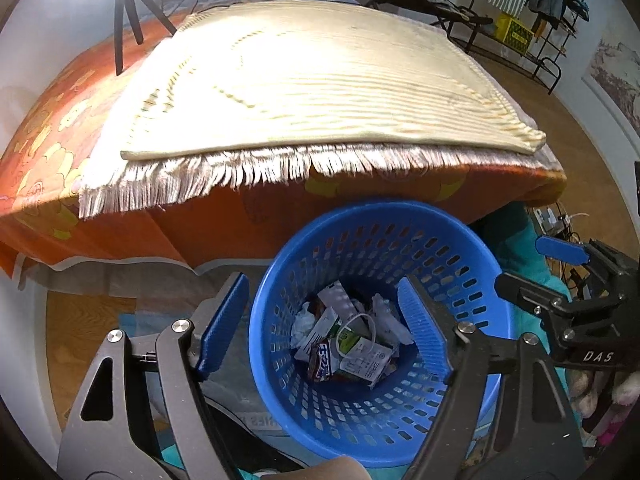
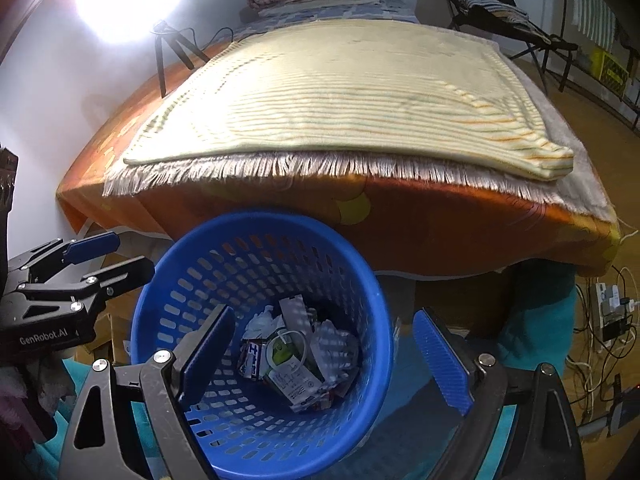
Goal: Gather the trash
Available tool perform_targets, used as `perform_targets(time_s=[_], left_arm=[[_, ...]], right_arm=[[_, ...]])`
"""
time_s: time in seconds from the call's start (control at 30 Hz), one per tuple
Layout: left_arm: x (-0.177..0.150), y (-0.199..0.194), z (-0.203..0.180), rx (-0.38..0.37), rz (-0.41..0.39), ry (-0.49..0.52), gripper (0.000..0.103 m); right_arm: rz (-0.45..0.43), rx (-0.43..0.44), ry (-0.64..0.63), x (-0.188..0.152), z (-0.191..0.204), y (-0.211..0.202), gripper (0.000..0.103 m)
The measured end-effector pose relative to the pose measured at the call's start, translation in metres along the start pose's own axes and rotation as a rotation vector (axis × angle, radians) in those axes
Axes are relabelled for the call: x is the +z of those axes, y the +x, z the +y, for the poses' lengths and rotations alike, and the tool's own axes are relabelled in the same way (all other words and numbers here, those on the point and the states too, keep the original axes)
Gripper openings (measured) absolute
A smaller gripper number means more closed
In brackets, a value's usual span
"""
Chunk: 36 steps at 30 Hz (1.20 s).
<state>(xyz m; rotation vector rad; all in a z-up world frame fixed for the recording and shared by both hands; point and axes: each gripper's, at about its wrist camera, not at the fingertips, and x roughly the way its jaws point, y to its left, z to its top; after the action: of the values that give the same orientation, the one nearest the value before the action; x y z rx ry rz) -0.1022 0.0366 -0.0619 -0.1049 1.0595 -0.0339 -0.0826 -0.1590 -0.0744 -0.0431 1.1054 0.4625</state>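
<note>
**Both grippers wide over a blue basket of trash at the foot of the bed**

Much of the trash is hard to sort out: it is a heap of crumpled white paper, small cartons and a dark printed wrapper at the bottom of the blue basket, and the print on the packs is too small to read. The basket's near rim is cut off behind the gripper arms in both views, and what it stands on is hidden; only a patch of turquoise fabric shows around it.

The left gripper hangs above the basket with its jaws spread wide and nothing between them; one finger sits over the basket's inside, the other outside its left wall. The right gripper is likewise spread wide and empty, its left finger over the basket's inside and its right finger beyond the rim.

Behind the basket stands a bed with an orange patterned cover, a fringed grey throw and a pale yellow striped blanket on top. A tripod stands on the bed by the wall under a glaring lamp. Further back are a folding chair, a clothes rack and wooden floor; cables and a power strip lie at the right.
</note>
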Motion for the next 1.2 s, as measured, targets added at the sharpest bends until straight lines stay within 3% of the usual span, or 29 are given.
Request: perform_targets(time_s=[0.57,0.9,1.2], left_arm=[[0.024,-0.043,-0.006,0.007,-0.142,-0.033,0.082],[0.041,-0.072,-0.013,0.022,-0.261,-0.04,0.091],[0.043,-0.079,-0.02,0.019,-0.285,-0.041,0.095]], right_arm=[[-0.098,0.012,0.011,0.012,0.002,-0.034,0.092],[-0.189,0.01,0.006,0.024,0.002,-0.058,0.093],[-0.198,0.021,0.035,0.027,-0.006,-0.06,0.093]])
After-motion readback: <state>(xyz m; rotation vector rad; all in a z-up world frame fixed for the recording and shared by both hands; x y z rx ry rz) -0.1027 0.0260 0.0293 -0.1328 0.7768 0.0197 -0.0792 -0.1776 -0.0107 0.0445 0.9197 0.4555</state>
